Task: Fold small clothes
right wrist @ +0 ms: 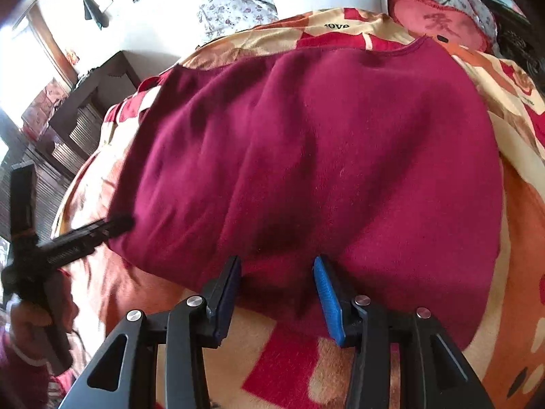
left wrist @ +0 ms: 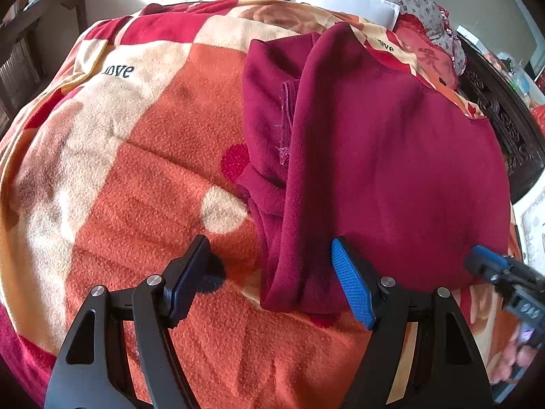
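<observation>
Here, a dark red top (left wrist: 391, 156) lies on the bed's orange blanket (left wrist: 153, 204). The left hand-held gripper (left wrist: 272, 272) gapes wide, the right hand-held gripper (right wrist: 277, 293) narrower; both hold nothing.

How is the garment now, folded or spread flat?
Partly folded. In the left wrist view the garment has one side lapped over itself, making a long fold edge above the left gripper; a cuff shows beneath. The rest lies spread on the blanket.

Left gripper (right wrist: 112, 223) — blurred, perhaps open
</observation>
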`<action>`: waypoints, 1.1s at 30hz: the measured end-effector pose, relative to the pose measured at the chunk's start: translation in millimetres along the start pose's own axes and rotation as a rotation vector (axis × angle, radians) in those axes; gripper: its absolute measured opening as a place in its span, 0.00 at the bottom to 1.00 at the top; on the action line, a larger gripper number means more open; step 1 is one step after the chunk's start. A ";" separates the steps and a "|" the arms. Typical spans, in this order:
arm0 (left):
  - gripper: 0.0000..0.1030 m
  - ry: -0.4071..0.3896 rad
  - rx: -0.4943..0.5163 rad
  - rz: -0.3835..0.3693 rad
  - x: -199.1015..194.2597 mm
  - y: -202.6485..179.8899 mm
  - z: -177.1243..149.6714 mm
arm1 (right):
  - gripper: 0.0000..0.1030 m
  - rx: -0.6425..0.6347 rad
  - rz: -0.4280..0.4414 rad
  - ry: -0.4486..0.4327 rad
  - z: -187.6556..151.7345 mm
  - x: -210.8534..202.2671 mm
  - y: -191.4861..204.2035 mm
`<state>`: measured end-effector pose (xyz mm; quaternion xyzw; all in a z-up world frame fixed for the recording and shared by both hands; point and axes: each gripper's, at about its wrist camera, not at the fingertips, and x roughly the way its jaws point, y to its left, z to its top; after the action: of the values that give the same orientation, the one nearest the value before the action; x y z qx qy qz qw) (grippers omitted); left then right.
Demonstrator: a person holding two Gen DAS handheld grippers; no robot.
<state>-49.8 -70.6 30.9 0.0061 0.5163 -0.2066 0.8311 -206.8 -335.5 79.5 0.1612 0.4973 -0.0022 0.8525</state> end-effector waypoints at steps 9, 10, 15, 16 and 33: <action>0.72 -0.011 -0.020 -0.020 1.4 5.2 -5.2 | 0.43 -0.010 0.155 -0.073 59.8 -13.1 44.3; 0.72 -0.013 -0.023 -0.023 1.3 5.8 -5.9 | 0.44 -0.010 0.175 -0.070 70.5 -7.4 52.7; 0.72 -0.010 -0.036 -0.043 1.7 9.0 -6.9 | 0.44 -0.035 0.216 -0.046 121.9 31.3 100.2; 0.72 -0.011 -0.040 -0.049 1.9 10.0 -6.6 | 0.44 -0.040 0.217 -0.038 129.9 40.4 108.6; 0.72 -0.035 -0.066 -0.107 -8.4 22.0 2.8 | 0.07 -0.084 0.084 0.020 184.2 112.3 137.9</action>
<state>-42.9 -48.2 35.0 -0.0525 0.5076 -0.2338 0.8276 28.6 -238.2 105.3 0.1457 0.4985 0.0560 0.8527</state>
